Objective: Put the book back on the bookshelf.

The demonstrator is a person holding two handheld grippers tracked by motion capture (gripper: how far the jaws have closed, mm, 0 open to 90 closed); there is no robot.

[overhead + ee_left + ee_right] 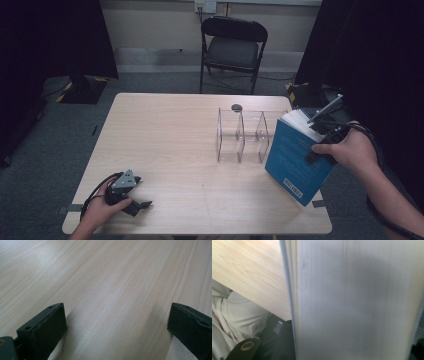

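A thick blue book with a white barcode label hangs tilted over the table's right front corner, its lower corner near the edge. My right gripper is shut on its upper right part, one black finger across the cover. In the right gripper view the book's grey-white page edge stands close in front of the camera. My left gripper rests on the table at the front left, open. Its two black jaws stand wide apart with bare wood between them, as the left gripper view shows.
A clear acrylic rack with upright dividers stands on the table just left of the book. A small dark round mark lies behind it. A black folding chair stands beyond the far edge. Pale cloth shows below the table edge.
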